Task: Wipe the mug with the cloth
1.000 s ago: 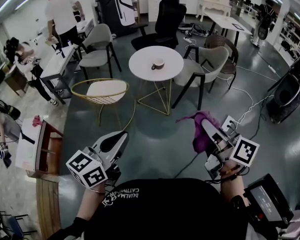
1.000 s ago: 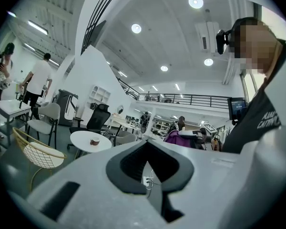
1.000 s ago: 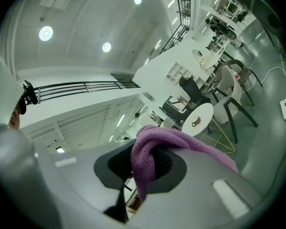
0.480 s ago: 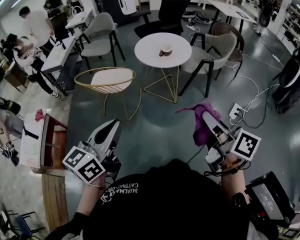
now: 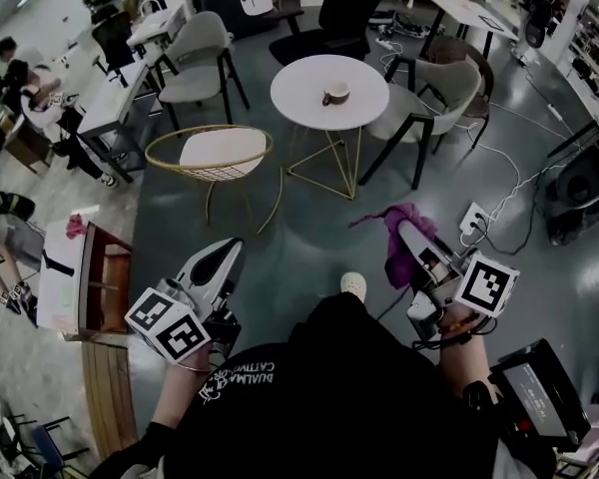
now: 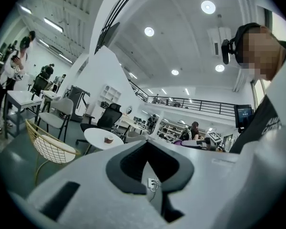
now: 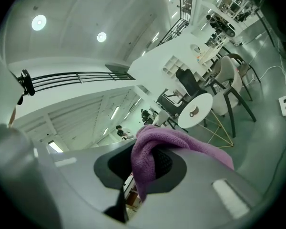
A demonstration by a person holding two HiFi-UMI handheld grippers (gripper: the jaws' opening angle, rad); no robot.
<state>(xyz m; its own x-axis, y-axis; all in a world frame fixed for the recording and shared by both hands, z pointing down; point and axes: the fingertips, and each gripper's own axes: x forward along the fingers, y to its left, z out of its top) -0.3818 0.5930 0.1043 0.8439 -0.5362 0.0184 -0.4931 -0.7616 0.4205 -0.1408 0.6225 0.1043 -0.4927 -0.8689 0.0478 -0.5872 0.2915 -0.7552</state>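
Well ahead, the mug point(image 5: 335, 93) sits alone on a round white bench point(image 5: 292, 108), far from both tools, so wiping has evidently not begun. The purple cloth point(image 5: 397, 252) hangs from the right gripper point(image 5: 409, 236), whose jaws pinch a fold, apparently carrying it ready for the job. The left gripper point(image 5: 223, 257) is pressed together on nothing, probably free to steady the mug. A grey chair point(image 5: 429, 98) and a gold wire chair point(image 5: 212, 156) flank the bench. White lettering on the person's black shirt point(image 5: 242, 379) reads upside down and is only partly legible.
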